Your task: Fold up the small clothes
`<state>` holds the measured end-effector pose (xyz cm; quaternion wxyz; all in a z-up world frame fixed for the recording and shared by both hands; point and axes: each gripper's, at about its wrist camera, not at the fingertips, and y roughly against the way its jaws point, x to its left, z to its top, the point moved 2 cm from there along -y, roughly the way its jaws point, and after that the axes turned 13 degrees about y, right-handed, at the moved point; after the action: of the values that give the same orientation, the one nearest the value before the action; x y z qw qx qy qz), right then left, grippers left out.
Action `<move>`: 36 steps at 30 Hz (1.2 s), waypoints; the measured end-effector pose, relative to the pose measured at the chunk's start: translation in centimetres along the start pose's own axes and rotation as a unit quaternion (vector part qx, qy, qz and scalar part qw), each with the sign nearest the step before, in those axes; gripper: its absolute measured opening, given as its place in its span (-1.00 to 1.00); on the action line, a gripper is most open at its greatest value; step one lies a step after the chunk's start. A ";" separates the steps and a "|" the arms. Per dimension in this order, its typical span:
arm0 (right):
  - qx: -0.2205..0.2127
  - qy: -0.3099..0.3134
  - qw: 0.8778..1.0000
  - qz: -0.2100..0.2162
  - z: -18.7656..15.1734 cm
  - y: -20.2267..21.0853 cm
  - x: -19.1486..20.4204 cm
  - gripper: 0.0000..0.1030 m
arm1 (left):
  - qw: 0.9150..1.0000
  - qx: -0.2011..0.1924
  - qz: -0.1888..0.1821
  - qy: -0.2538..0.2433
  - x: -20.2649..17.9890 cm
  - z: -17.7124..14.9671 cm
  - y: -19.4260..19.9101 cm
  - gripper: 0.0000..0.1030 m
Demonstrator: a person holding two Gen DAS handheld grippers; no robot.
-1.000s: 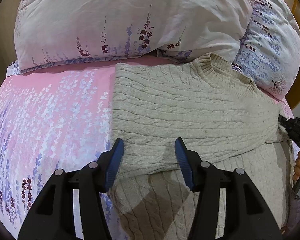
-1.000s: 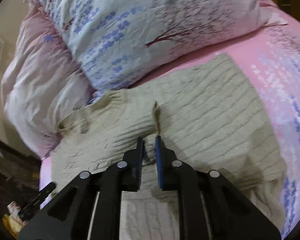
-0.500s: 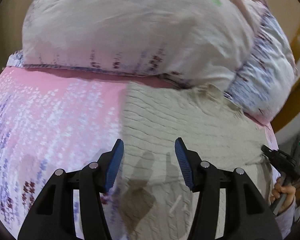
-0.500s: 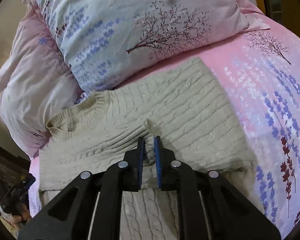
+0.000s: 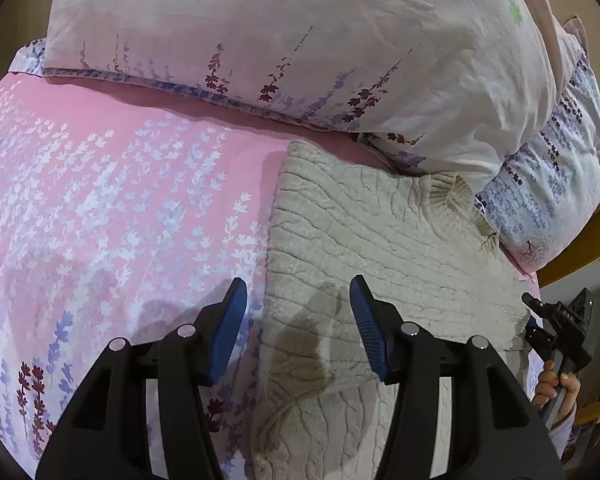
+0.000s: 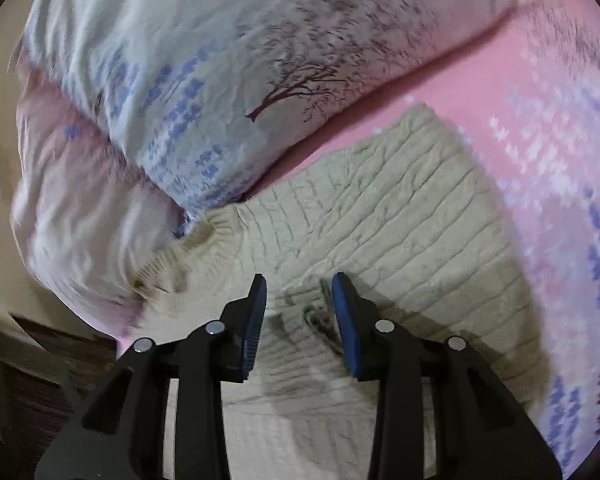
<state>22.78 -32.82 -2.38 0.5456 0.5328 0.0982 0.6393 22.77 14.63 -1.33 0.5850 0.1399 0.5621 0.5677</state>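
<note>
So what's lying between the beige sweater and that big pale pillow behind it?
Only a narrow strip of the pink bedsheet separates the sweater from the pillow; nothing else sits there. Toward the ribbed collar the gap closes. The left wrist view shows this.

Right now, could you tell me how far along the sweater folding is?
Done: the beige cable-knit sweater lies on the pink bedsheet with a fold across it. In hand: nothing; the right tool is opening, the left tool open. Left: further folds.
</note>
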 end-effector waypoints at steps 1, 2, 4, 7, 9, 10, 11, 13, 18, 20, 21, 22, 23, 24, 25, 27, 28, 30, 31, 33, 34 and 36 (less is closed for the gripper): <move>0.009 0.022 1.000 -0.020 0.1 -0.2 0.4 -0.62 | 1.000 0.001 0.001 -0.001 0.0 0.1 -0.1 0.06; 0.016 0.049 0.998 -0.033 -0.1 -0.5 1.0 -0.66 | 1.000 0.000 0.001 -0.003 0.0 0.0 -0.1 0.06; 0.022 0.097 0.994 -0.050 -0.7 -0.3 2.2 -0.74 | 1.000 0.001 0.000 -0.005 -0.1 0.2 -0.3 0.06; 0.009 0.126 0.991 -0.051 -1.1 0.3 3.0 -0.89 | 1.000 0.001 -0.002 -0.007 -0.3 0.2 -0.6 0.06; -0.049 0.148 0.986 -0.058 -0.6 2.0 3.7 -0.90 | 1.000 0.001 -0.003 -0.008 -0.5 0.3 -0.7 0.07; -0.078 0.148 0.984 -0.056 -0.2 2.8 3.9 -0.90 | 1.000 0.002 -0.006 -0.007 -0.5 0.3 -0.8 0.07; -0.107 0.147 0.982 -0.056 0.2 3.7 4.1 -0.91 | 1.000 0.003 -0.007 -0.006 -0.5 0.3 -0.8 0.07; -0.117 0.156 0.977 -0.082 0.8 3.6 4.1 -0.90 | 1.000 0.004 -0.009 -0.006 -0.5 0.3 -0.8 0.07; -0.050 0.105 0.990 -0.079 -0.3 1.9 1.2 -0.30 | 1.000 0.009 -0.023 -0.005 -0.6 0.2 -0.9 0.07; -0.049 0.096 0.992 -0.069 -0.9 2.2 0.7 -0.07 | 0.999 0.013 -0.032 -0.002 -0.6 0.2 -0.9 0.07; -0.040 0.099 0.992 -0.065 -1.3 2.1 0.6 -0.08 | 0.999 0.015 -0.035 -0.001 -0.6 0.2 -1.0 0.07; -0.033 0.103 0.992 -0.062 -1.7 1.9 0.6 -0.08 | 0.999 0.015 -0.035 -0.002 -0.7 0.1 -1.0 0.07; -0.030 0.109 0.992 -0.063 -2.1 1.6 0.7 -0.19 | 0.999 0.015 -0.035 -0.002 -0.7 0.1 -1.1 0.07; -0.025 0.117 0.990 -0.071 -2.6 1.2 1.3 -0.33 | 0.999 0.016 -0.036 -0.002 -0.8 0.1 -1.1 0.06; -0.018 0.124 0.989 -0.076 -3.0 0.8 1.6 -0.66 | 0.999 0.016 -0.036 -0.002 -0.9 0.1 -1.2 0.06; -0.013 0.124 0.990 -0.072 -3.3 0.9 1.2 -0.67 | 0.999 0.015 -0.037 -0.002 -1.0 0.0 -1.3 0.06; -0.014 0.119 0.991 -0.067 -3.2 0.9 1.2 -0.66 | 0.999 0.016 -0.037 -0.002 -1.1 0.0 -1.3 0.07; -0.010 0.106 0.993 -0.051 -3.2 1.1 0.9 -0.63 | 0.999 0.018 -0.036 -0.005 -1.2 0.0 -1.4 0.06; -0.010 0.103 0.994 -0.044 -3.1 1.2 0.7 -0.60 | 0.999 0.018 -0.036 -0.006 -1.3 0.0 -1.4 0.07; -0.010 0.106 0.993 -0.041 -3.1 1.5 0.5 -0.59 | 0.999 0.019 -0.036 -0.006 -1.3 0.0 -1.4 0.06; -0.013 0.111 0.993 -0.045 -3.2 1.6 0.6 -0.70 | 0.999 0.019 -0.037 -0.005 -1.3 0.1 -1.5 0.06; -0.026 0.117 0.992 -0.044 -3.4 2.2 0.7 -0.85 | 0.999 0.018 -0.037 -0.005 -1.3 0.1 -1.5 0.07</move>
<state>18.90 -31.52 -1.87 0.5715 0.4355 0.1678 0.6750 23.95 13.08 -1.87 0.6055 0.1328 0.5743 0.5347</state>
